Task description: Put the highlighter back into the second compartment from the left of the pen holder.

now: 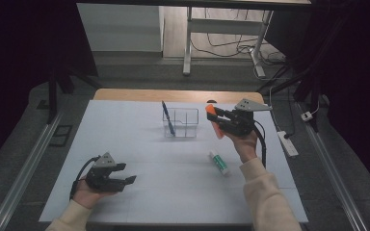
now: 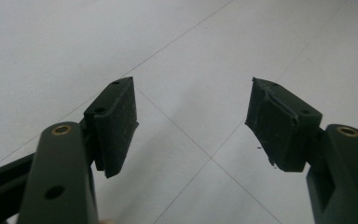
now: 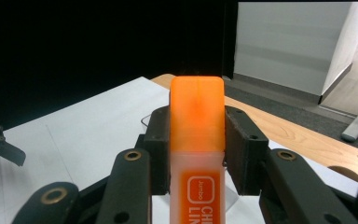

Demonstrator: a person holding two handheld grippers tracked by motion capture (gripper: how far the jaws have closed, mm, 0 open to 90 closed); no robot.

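White table point(image 1: 139, 144) | right hand-held gripper point(image 1: 215, 116) clenched on orange marker point(image 3: 196, 140), raised just right of clear organizer point(image 1: 180, 122) | left hand-held gripper point(image 1: 127, 174) released, idle | step: carry | next: tip marker upright over a compartment, lower, release.

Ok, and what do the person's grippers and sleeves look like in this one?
Both the left gripper and the right gripper are black, each topped by a grey three-cornered plate and trailing a black cable. The jaws have brass-coloured pivot bushings and flat black pads. The person wears cream-coloured long sleeves.
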